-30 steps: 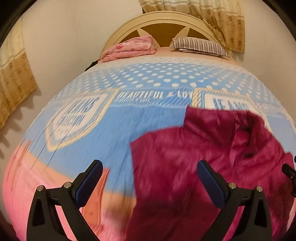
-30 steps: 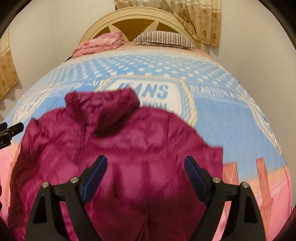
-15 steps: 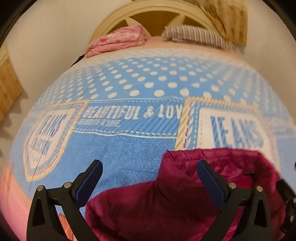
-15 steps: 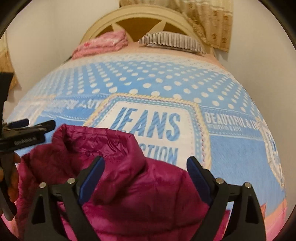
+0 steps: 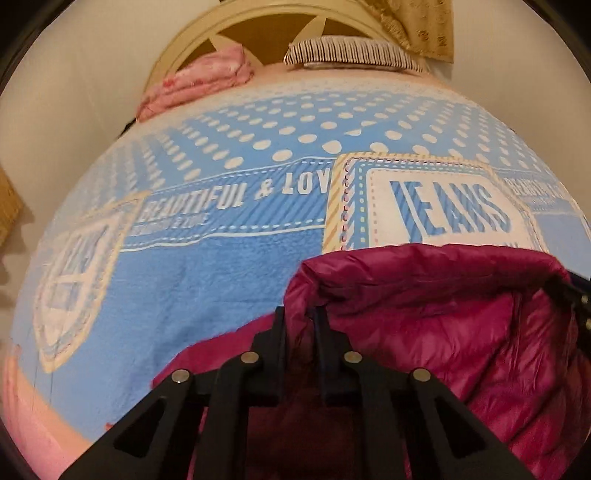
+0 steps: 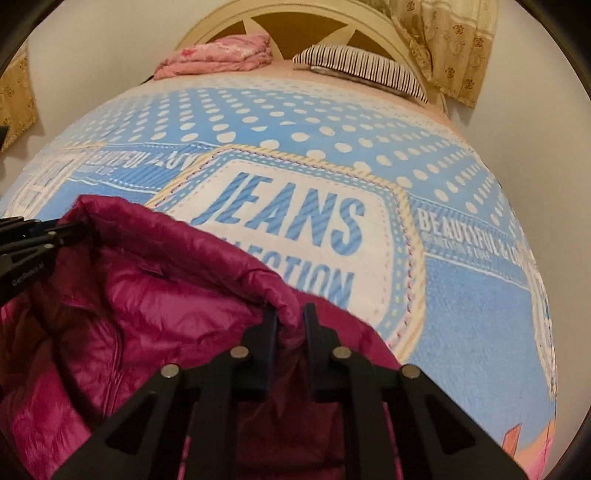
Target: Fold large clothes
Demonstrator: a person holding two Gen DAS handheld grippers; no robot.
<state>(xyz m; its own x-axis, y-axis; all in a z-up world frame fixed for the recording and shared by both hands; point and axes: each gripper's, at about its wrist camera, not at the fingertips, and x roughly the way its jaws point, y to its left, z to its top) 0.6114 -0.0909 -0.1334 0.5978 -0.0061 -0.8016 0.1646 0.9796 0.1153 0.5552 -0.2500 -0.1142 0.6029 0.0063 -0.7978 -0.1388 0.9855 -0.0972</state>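
Note:
A magenta puffer jacket (image 5: 461, 314) lies on the blue printed bedspread (image 5: 221, 277), collar end toward the headboard. My left gripper (image 5: 300, 314) is shut on the left end of the jacket's collar. My right gripper (image 6: 290, 314) is shut on the right end of the collar of the jacket (image 6: 129, 314). The left gripper also shows at the left edge of the right wrist view (image 6: 74, 230), and the right gripper at the right edge of the left wrist view (image 5: 570, 295). The jacket's lower part is hidden under the grippers.
The bedspread (image 6: 461, 295) covers the whole bed. A folded pink blanket (image 6: 221, 55) and a striped pillow (image 6: 362, 66) lie by the cream headboard (image 6: 295, 22). Walls stand on both sides, with patterned curtains (image 6: 454, 44) at the back right.
Both grippers moved forward and down to the collar and went from wide open to shut on it. The collar now stands raised between them.

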